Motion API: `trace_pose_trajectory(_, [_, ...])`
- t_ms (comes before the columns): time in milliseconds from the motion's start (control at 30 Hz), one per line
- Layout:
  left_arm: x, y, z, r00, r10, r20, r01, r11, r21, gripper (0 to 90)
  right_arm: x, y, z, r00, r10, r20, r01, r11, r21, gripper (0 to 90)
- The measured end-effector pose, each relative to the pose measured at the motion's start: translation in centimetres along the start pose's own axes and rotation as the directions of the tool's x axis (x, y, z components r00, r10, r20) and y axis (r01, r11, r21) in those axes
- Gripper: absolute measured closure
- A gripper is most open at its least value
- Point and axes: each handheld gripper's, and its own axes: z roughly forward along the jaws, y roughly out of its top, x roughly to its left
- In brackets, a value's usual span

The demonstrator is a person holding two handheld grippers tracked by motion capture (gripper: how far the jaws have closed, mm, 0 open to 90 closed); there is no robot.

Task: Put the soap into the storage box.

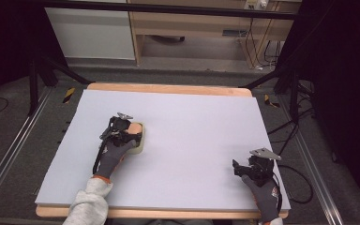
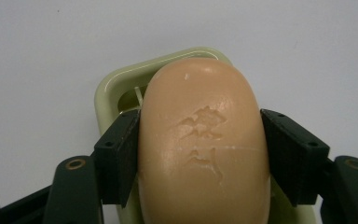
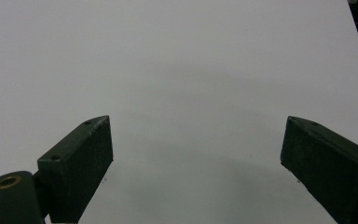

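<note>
A peach-coloured bar of soap with embossed characters lies over a pale green soap dish. My left gripper is shut on the soap, one black pad pressed against each long side. In the high view the left gripper sits at the table's left middle, with the dish poking out beside it. My right gripper rests near the table's front right corner. Its fingers stand wide apart over the bare white surface, holding nothing.
A white sheet covers the wooden table. Dark stands and cables sit on the floor at both sides, and a wooden cabinet stands behind the table.
</note>
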Motion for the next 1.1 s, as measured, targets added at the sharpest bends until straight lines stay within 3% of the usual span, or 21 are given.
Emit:
trace_pose_trajectory(400, [0.1,-0.1,0.0,0.9998,-0.019,0.008,0.019,0.9998,-0.004,30.1,0.0,0.0,0.0,1.0000,-0.001,-0.001,0.001,1.000,-0.001,9.4])
trace_pose_trajectory(800, [0.0,0.0,-3.0,0.9996,0.007,0.029,-0.005,0.9972,-0.074,29.3,0.0,0.0,-0.1,1.0000,0.008,0.003,-0.008,1.000,0.002,9.3])
trace_pose_trajectory(1100, [0.4,-1.7,-5.6,0.9986,0.028,0.046,-0.020,0.9855,-0.168,29.1,-0.3,-0.1,-0.1,0.9997,0.023,0.008,-0.023,1.000,0.004,9.0])
